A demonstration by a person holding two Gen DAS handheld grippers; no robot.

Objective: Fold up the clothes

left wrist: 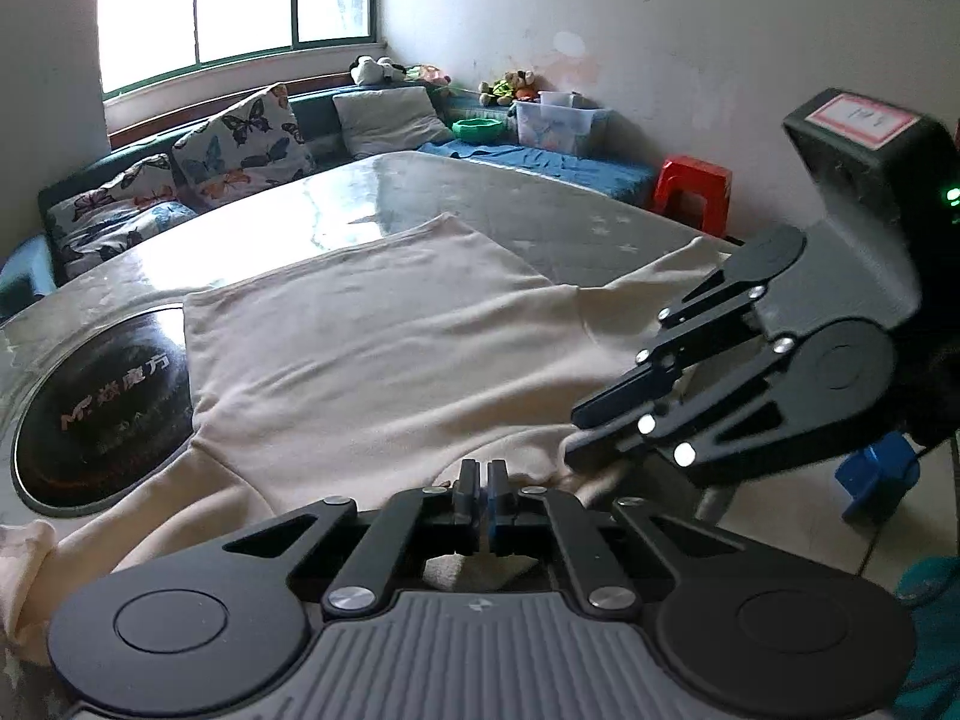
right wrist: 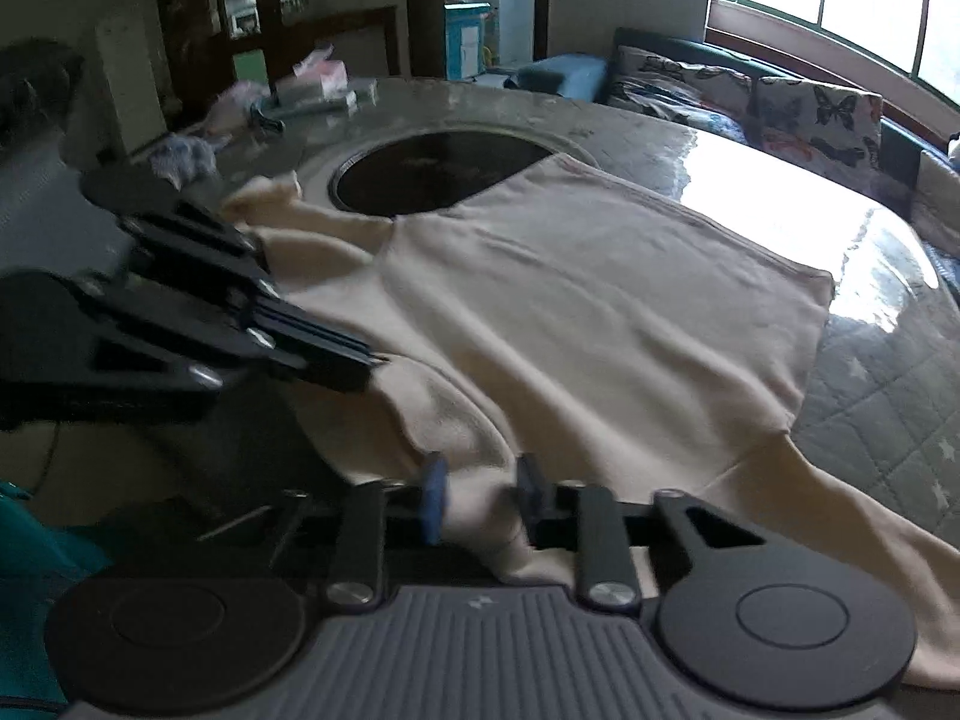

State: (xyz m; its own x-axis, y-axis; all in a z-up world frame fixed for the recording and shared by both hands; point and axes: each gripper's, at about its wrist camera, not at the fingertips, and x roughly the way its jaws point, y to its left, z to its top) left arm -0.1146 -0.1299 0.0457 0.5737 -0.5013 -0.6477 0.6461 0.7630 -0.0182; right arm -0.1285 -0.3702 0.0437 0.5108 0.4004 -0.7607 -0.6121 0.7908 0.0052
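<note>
- The cream garment [left wrist: 384, 324] lies spread over the table [left wrist: 516, 210], stretching ahead of both grippers, with its near edge hanging off the table edge just under them.
- The left gripper [left wrist: 480, 492] has its fingers pressed together on a fold of that near edge; cloth shows bunched just behind the tips.
- The right gripper [right wrist: 480, 498] stands spread, its fingers straddling a ridge of the near edge but not yet pinching it. The view is blurred, so whether the pads touch cloth cannot be told.
- Judged step: securing the second grip on the near edge before lifting it forward for a fold.
- To do it well, the right gripper should push a little further onto the ridge so the cloth sits deep between the pads, then close fully.
- Both grips should sit level and apart along the edge, so the cloth lifts taut, not sagging between them.
- Ahead and to the left, part of the garment covers the dark round inset [left wrist: 102, 408] in the table; the lift should clear it without dragging.
- One sleeve [right wrist: 840, 510] trails to the right of the right gripper and may need tucking later.
</note>
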